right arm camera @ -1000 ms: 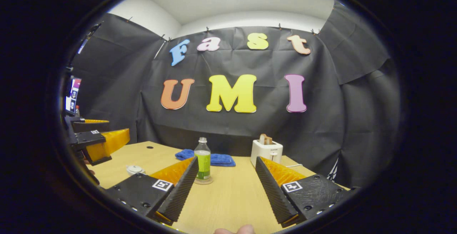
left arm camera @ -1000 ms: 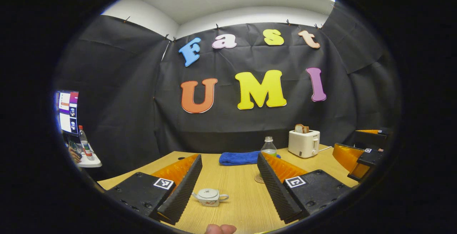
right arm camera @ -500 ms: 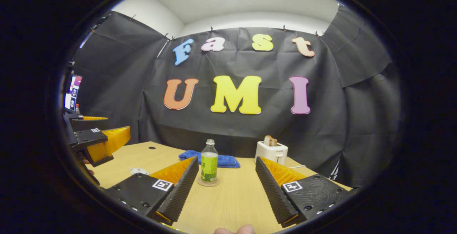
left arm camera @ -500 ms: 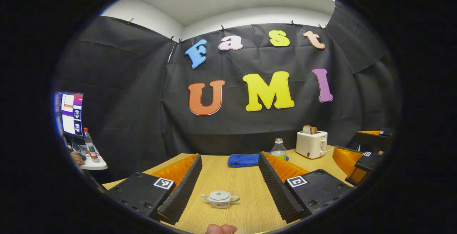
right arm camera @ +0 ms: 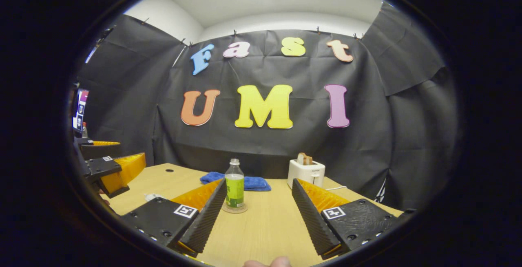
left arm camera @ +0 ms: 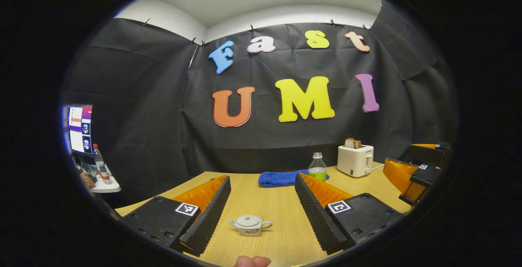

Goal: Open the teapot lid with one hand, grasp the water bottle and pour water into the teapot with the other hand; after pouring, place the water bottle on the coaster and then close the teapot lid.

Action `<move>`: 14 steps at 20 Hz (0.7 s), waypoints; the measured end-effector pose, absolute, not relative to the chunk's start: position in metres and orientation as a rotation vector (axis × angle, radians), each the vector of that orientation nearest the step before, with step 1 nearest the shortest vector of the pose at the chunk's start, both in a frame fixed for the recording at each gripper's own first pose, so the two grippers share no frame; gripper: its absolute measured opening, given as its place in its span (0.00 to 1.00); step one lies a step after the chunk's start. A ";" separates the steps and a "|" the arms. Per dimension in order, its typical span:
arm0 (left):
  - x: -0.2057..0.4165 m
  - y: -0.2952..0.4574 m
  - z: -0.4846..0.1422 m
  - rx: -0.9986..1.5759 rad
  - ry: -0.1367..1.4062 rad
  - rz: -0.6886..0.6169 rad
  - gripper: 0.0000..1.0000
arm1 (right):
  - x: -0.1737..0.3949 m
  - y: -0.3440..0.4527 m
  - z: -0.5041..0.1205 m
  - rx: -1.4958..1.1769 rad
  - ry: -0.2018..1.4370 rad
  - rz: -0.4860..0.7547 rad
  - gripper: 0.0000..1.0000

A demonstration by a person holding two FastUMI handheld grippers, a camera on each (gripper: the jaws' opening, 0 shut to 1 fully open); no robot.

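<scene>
Both grippers, left gripper [left arm camera: 261, 214] and right gripper [right arm camera: 259, 214], gape wide and empty; lower the left squarely over the lidded teapot [left arm camera: 249, 225], pinching only its knob.

Bare counter [left arm camera: 281, 234] all round the small teapot [left arm camera: 249, 224] between the left tool's [left arm camera: 261, 214] spread fingers, water bottle [right arm camera: 234, 184] on its coaster [right arm camera: 234, 208] upright just ahead of the right tool [right arm camera: 259, 214], blue towel [right arm camera: 248, 183] and toaster [right arm camera: 306, 173] lining the far edge.
</scene>
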State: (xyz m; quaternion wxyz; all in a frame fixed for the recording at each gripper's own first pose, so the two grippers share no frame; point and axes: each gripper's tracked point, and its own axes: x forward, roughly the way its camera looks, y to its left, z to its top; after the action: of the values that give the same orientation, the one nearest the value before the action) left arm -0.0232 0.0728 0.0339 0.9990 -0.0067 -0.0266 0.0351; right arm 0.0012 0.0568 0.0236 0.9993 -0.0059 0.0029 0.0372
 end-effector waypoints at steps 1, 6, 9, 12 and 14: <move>-0.022 0.073 0.034 -0.016 -0.053 0.070 0.99 | 0.001 0.057 0.023 -0.013 0.008 0.074 0.95; -0.023 0.074 0.035 -0.012 -0.054 0.074 0.99 | 0.001 0.059 0.022 -0.008 0.023 0.070 0.95; -0.022 0.074 0.035 -0.013 -0.058 0.073 0.99 | 0.002 0.060 0.021 -0.009 0.029 0.071 0.95; -0.022 0.075 0.034 -0.014 -0.056 0.075 0.99 | 0.002 0.060 0.021 -0.011 0.033 0.070 0.98; -0.023 0.077 0.034 -0.014 -0.059 0.076 0.99 | 0.002 0.061 0.020 -0.010 0.036 0.072 0.98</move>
State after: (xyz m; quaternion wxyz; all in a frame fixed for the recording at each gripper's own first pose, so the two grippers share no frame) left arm -0.0226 0.0765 0.0338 0.9988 -0.0070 -0.0293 0.0379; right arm 0.0020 0.0607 0.0205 0.9992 -0.0050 0.0179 0.0359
